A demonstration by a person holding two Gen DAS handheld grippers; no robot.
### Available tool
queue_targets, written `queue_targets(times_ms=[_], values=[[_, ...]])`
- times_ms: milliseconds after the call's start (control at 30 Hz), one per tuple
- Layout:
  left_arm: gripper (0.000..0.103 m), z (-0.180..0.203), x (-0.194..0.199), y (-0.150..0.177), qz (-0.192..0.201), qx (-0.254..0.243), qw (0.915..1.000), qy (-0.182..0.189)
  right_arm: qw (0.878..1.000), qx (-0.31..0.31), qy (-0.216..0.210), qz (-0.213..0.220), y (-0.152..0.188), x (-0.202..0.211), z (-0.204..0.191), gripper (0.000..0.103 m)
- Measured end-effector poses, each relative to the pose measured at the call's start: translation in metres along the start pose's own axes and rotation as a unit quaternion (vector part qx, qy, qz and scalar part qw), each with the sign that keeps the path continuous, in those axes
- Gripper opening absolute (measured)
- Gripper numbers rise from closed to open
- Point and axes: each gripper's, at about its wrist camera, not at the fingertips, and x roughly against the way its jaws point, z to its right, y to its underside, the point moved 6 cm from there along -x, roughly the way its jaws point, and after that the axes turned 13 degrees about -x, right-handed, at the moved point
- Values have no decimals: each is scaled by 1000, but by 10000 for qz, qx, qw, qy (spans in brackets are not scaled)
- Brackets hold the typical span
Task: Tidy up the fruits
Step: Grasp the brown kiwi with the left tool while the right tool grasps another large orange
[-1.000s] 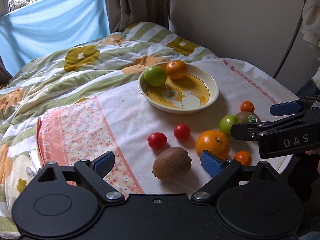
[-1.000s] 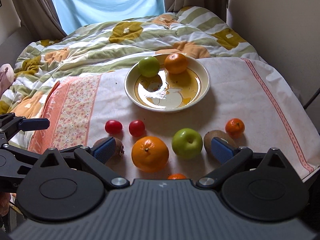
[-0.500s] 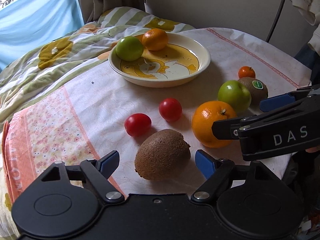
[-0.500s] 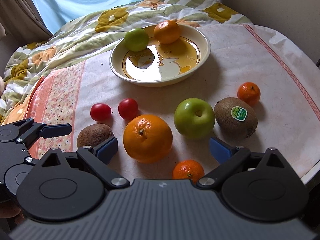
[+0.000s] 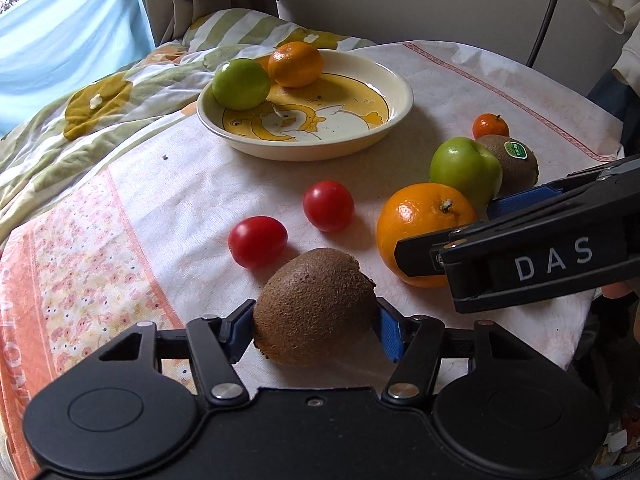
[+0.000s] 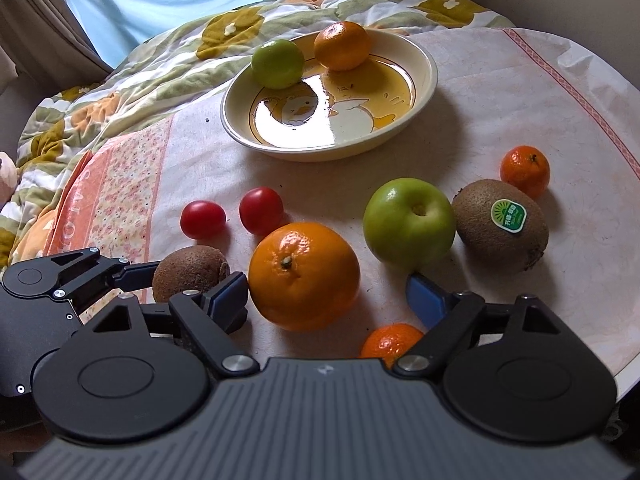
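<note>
Left wrist view: cloth-covered table (image 5: 460, 80), jaws closing onto kiwi (image 5: 316, 306); right jaws released.

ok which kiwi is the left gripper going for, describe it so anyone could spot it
Start at the cream duck-print dish, then come toward the camera past the two red tomatoes. The fuzzy brown kiwi sits there between the left gripper pads, and unlike the other kiwi, it has no green sticker.
</note>
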Motion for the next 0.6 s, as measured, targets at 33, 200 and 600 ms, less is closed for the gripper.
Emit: queue_targets(times_ms=[33, 200, 600], values=[[66, 0, 0, 0, 3, 5, 10000, -10, 10000, 0, -17, -12, 0, 0, 0, 100], [66, 0, 2, 1, -8, 74, 9999, -73, 9998, 88, -127, -96, 0, -3, -4, 90], [66, -1, 5, 4, -16, 226, 9996, -162, 9992, 303, -233, -127, 2, -7, -11, 77]])
